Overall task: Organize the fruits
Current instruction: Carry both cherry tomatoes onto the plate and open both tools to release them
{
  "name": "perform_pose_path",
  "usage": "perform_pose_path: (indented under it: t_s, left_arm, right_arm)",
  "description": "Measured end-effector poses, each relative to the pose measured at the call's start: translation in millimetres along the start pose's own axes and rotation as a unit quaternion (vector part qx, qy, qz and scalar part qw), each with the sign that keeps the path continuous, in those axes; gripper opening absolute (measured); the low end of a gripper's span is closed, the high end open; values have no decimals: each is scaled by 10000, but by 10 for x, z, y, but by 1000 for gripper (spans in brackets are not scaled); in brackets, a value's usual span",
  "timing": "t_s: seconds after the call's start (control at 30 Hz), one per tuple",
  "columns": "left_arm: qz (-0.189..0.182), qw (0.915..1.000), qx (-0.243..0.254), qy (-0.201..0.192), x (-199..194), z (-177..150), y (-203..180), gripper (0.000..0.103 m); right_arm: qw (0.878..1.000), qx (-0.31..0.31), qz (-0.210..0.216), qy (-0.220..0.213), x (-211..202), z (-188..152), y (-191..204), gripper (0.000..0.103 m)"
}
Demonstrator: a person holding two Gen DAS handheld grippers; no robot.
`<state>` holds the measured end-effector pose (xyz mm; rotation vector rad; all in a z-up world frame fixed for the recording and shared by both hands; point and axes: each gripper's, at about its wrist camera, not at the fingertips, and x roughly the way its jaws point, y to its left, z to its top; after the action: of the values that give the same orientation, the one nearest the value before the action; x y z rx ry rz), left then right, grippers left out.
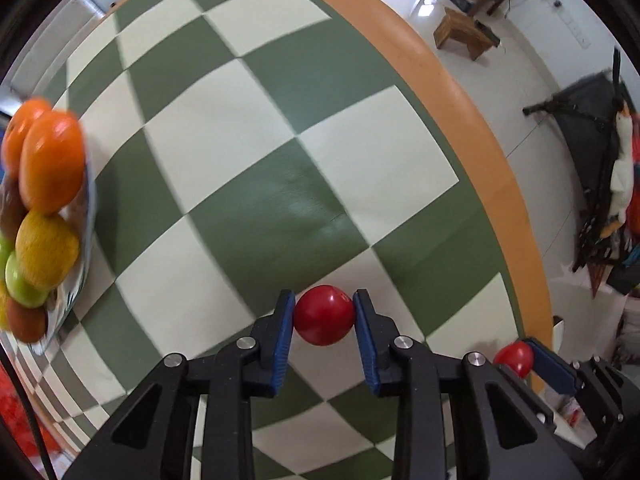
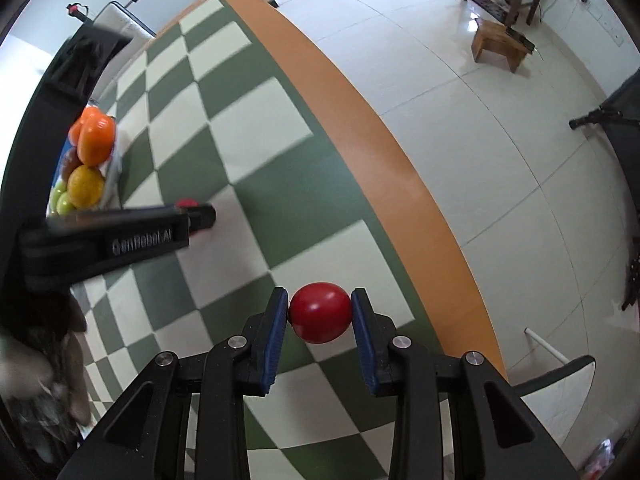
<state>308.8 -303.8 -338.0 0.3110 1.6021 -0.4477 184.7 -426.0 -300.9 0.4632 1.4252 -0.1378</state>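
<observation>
Fruit bowl (image 1: 86, 216) lies far to the left of both tongs, nearer the left gripper (image 1: 324, 316), which is clamped on a red fruit (image 1: 324, 314). Right gripper (image 2: 320, 314) likewise pinches its own red fruit (image 2: 320, 312) (both held above the checkered table (image 1: 248, 152)).

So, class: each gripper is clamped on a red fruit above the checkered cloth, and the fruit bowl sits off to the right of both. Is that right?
Not quite. The bowl sits to the left, as both wrist views show. The rest holds: the left gripper and right gripper each clamp a red fruit above the checkered cloth.
</observation>
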Motion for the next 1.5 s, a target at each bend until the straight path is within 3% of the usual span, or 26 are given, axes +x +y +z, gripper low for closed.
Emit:
perform_pose_path:
  t_s: [0.13, 0.23, 0.3, 0.43, 0.5, 0.57, 0.63, 0.87, 0.97, 1.13, 1.2, 1.3, 1.37, 1.4, 1.5]
  left_arm:
    - [-404, 9967, -662, -240, -362, -208, 490, 27]
    - [-780, 9843, -1531, -397, -626, -421, 1105, 27]
    - [-1083, 9677, -2231, -450, -743, -580, 1588, 27]
    - [-1655, 9201, -3517, -482, -804, -862, 2426, 27]
    - [-1810, 9007, -3919, -477, -737, -950, 2606, 27]
    - [-2080, 8763, -4323, -449, -667, -1000, 2835, 27]
    - [-2300, 8560, -4612, -418, -598, -1007, 2966, 27]
    - [-2894, 8071, -5144, -130, -338, -1005, 3217, 27]
    - [-3009, 7924, -5305, -78, -263, -1006, 3273, 27]
    - [-3100, 7805, -5428, -34, -209, -1030, 3323, 31]
    - [-3126, 7773, -5460, -38, -203, -1060, 3350, 33]
    - [-3100, 7787, -5455, -38, -216, -1093, 3357, 33]
    - [-2940, 7908, -5368, -37, -252, -1080, 3336, 33]
    - [-2785, 8018, -5288, -44, -306, -1095, 3324, 33]
    - [-2071, 8462, -4909, -122, -484, -1151, 3281, 34]
  right_arm:
    - [9994, -225, 214, -158, -141, 120, 316, 35]
    - [9972, -483, 538, -208, -192, 223, 665, 35]
    - [9942, -704, 792, -174, -147, 302, 994, 35]
    - [9851, -964, 1421, -17, 60, 458, 1637, 35]
    - [9792, -1035, 1737, 149, 223, 517, 1960, 35]
    - [9735, -1124, 1967, 324, 396, 579, 2237, 35]
    - [9703, -1274, 2015, 400, 543, 620, 2463, 35]
    - [9630, -1554, 2073, 743, 886, 724, 2864, 35]
    - [9632, -1548, 2051, 783, 943, 741, 2913, 36]
    - [9662, -1447, 1966, 830, 1001, 784, 2933, 41]
    - [9680, -1390, 1935, 785, 974, 794, 2892, 57]
    - [9702, -1350, 1875, 732, 914, 796, 2844, 61]
    - [9712, -1368, 1833, 671, 817, 783, 2774, 61]
    - [9730, -1411, 1725, 607, 735, 774, 2737, 63]
    - [9774, -1691, 1231, 290, 484, 758, 2696, 79]
